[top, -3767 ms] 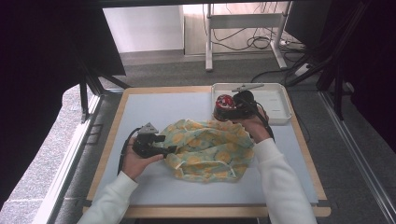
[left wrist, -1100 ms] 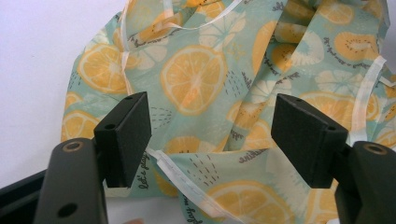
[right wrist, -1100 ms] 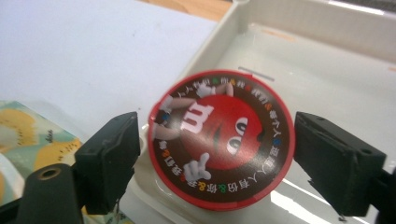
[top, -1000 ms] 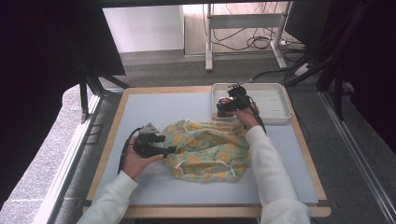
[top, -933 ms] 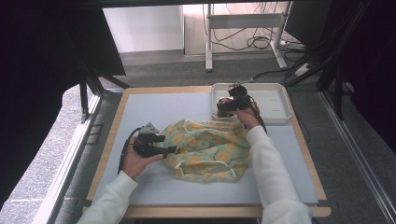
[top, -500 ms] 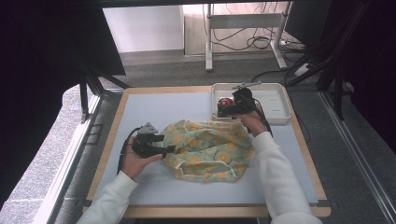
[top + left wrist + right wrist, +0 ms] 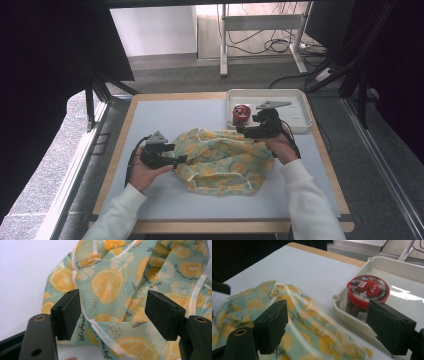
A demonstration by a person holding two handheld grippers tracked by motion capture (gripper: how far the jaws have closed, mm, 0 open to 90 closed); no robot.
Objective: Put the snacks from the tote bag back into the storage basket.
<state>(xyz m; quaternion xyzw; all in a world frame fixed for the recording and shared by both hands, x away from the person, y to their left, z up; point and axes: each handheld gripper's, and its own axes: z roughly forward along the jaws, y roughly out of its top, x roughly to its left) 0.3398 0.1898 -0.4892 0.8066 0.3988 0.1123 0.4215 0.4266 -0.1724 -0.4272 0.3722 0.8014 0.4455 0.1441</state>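
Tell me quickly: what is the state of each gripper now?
Left gripper: open, jaws wide on either side of a fold of the lemon-print cloth, not pressing it.
Right gripper: open, holding nothing, above the cloth's edge.

Cloth (image 7: pixel 222 160) mid-table (image 7: pixel 190 112), tub (image 7: pixel 240 113) in tray (image 7: pixel 300 102) behind, apparently just clear of it.

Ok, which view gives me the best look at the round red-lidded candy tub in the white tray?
The right gripper view: the red-lidded candy tub is close and sharp, standing upright in the white plastic tray near its corner. The high view shows the tub small, from above. The left gripper view looks at the lemon-print cloth.
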